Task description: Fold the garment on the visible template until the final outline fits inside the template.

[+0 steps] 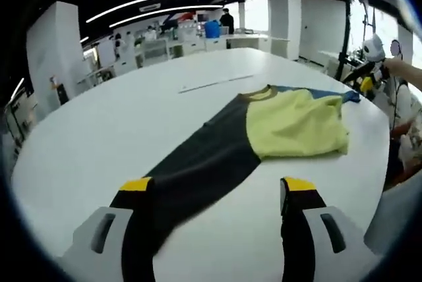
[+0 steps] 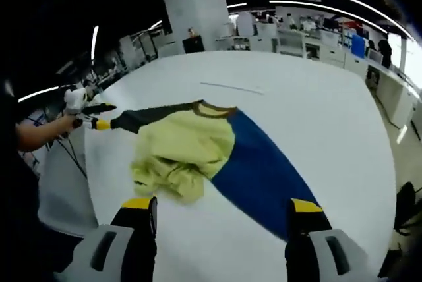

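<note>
Yellow bunched fabric is hiding the middle of the garment [image 1: 264, 130] on the white table [image 1: 99, 130]. We are seeing its dark sleeve at 7 o'clock between the spread left gripper [image 1: 221, 190]; the right gripper [image 2: 221, 206], parted too, is showing the blue sleeve [image 2: 264, 170].

Soft cloth garment [image 1: 290, 124], smooth matt table [image 1: 132, 117]

One garment [image 1: 264, 130] with two long sleeves, on one white table [image 1: 99, 130]. One thin strip [image 1: 214, 84] lies on the table beyond it. Two grippers: left [image 1: 217, 193], right [image 2: 224, 211].
</note>
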The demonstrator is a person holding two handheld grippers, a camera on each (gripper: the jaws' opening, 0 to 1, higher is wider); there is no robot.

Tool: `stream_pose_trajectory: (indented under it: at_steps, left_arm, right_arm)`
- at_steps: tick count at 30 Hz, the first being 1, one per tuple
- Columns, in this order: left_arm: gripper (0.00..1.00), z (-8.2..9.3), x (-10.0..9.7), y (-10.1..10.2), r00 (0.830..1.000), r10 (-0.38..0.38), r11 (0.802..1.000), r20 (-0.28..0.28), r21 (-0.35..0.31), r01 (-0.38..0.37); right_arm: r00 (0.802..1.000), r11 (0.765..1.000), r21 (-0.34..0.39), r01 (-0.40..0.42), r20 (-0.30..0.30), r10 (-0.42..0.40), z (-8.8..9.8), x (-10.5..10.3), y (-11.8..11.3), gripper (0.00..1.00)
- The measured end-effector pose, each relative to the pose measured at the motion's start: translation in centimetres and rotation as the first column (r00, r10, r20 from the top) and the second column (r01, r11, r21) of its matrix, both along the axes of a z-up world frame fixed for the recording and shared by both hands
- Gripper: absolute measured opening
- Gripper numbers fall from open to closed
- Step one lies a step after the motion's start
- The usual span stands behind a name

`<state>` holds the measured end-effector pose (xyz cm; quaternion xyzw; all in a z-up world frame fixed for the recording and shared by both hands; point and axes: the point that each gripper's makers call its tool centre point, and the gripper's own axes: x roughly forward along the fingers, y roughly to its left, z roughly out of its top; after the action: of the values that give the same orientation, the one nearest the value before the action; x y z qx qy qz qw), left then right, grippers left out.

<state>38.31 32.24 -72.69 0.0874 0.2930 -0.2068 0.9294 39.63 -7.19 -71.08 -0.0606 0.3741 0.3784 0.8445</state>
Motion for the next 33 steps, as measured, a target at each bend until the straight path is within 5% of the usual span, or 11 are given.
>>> stream_pose_trajectory:
  at_steps: [13, 23, 33]
  left_arm:
    - [0.76, 1.0, -1.7, -4.6, 0.992, -0.120, 0.992, 0.026, -0.041, 0.121]
    - [0.76, 1.5, -2.9, -6.5, 0.987, -0.155, 0.984, 0.032, -0.079, 0.157]
    - [0.75, 1.8, -3.8, -7.3, 0.983, -0.180, 0.980, 0.037, -0.082, 0.183]
  right_arm:
    - [0.976, 0.978, -0.007, -0.207, 0.070, 0.207, -1.0, -2.5, 7.9, 0.76]
    - [0.930, 0.935, -0.080, -0.345, 0.106, 0.353, -2.7, -5.0, 13.1, 0.58]
    - [0.916, 0.915, -0.166, -0.368, 0.102, 0.387, -5.4, -4.7, 14.6, 0.47]
